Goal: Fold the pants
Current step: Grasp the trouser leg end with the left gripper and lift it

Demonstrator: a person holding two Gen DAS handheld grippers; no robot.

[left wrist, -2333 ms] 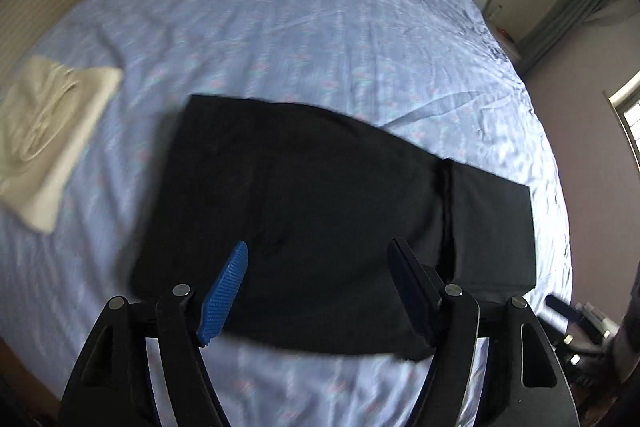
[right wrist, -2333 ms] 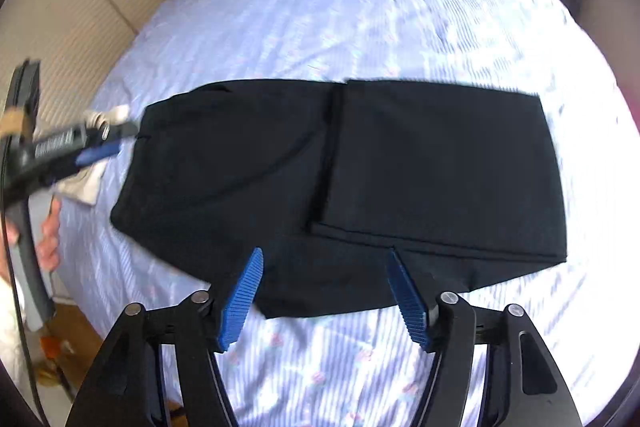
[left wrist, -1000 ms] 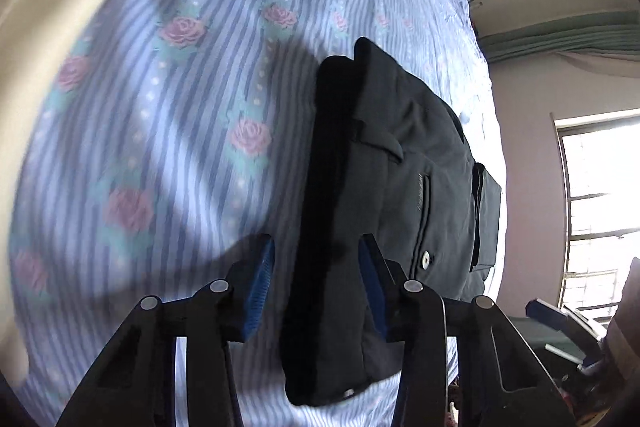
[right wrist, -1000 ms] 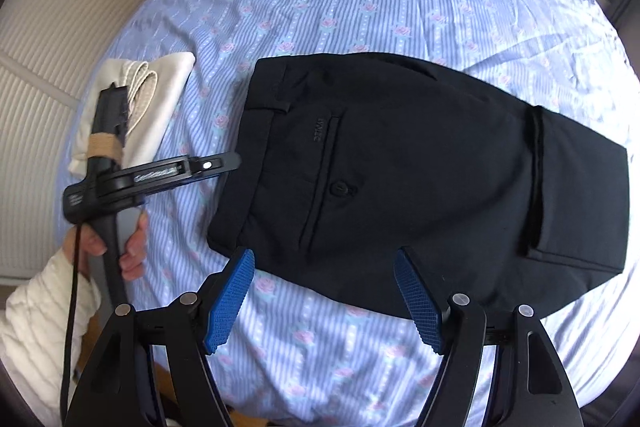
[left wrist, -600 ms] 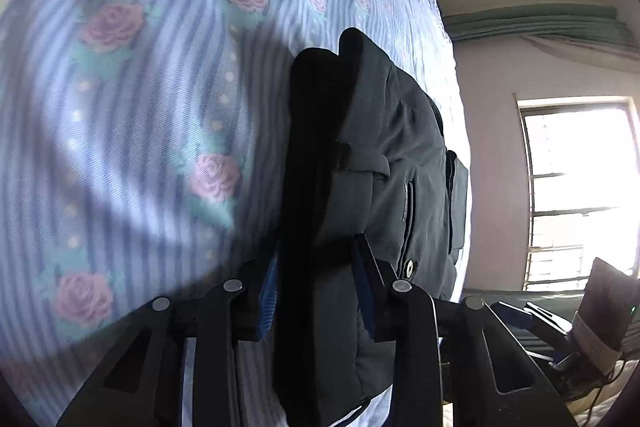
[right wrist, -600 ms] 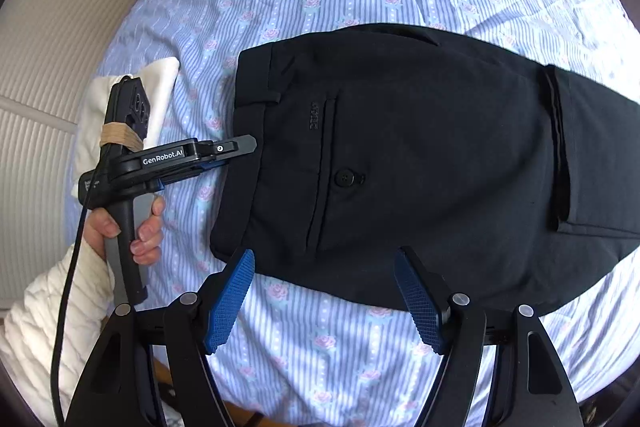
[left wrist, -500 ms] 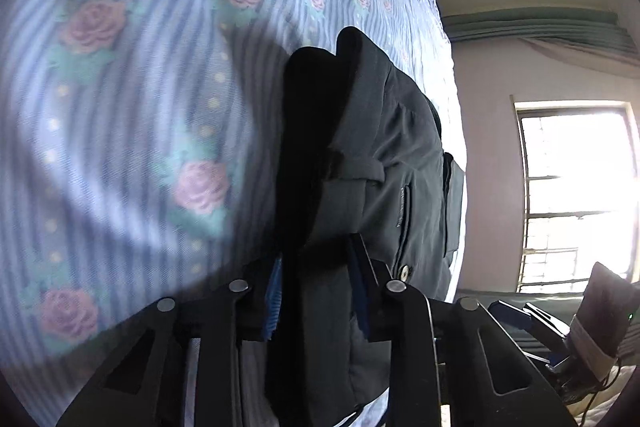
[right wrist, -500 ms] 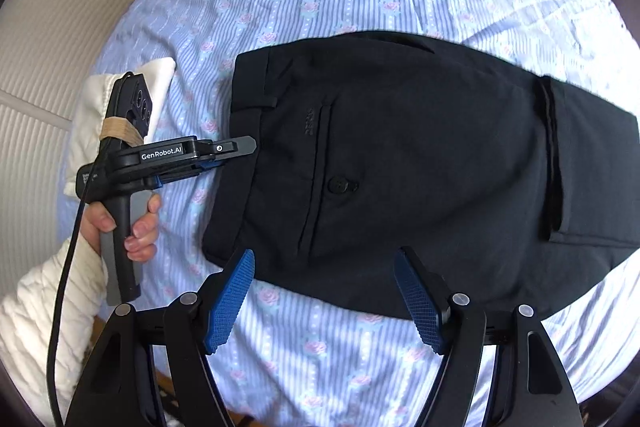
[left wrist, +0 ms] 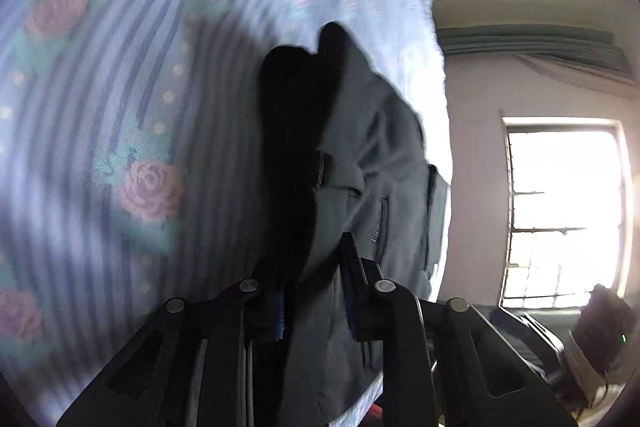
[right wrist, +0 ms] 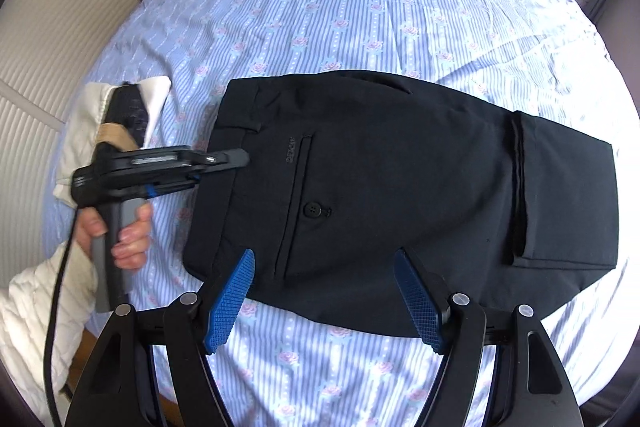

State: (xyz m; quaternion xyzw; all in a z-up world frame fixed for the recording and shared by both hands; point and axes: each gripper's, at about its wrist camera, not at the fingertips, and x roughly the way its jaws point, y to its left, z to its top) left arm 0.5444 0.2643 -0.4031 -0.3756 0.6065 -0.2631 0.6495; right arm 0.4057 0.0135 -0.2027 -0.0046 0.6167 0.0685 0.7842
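The black pants [right wrist: 400, 195] lie across the bed sheet [right wrist: 360, 7], already folded once, with the hem end doubled over at the right and the back pocket with its button [right wrist: 312, 209] facing up. The main change is at the waistband: where the left tongs [left wrist: 314, 291] stood open above the sheet a second ago, they have now closed on the waistband edge, the blue pads narrow with dark cloth pinched between them. In the left wrist view the fabric looks slightly bunched and raised ahead of the pads, and the picture is blurred, so a lift has probably begun. That suggests the next fold is starting, most likely carrying the waist end over toward the hem end.

The right tongs [right wrist: 324, 291] hover wide open over the near edge of the pants, holding nothing and not yet committed to a grip.

A folded cream garment [right wrist: 84, 131] sits on the sheet beyond the person's left hand [right wrist: 116, 231], partly hidden by the handle.

Small raised lettering sits beside the pocket opening, but it is too small to read. The printing on the left tool's top is glared out here.
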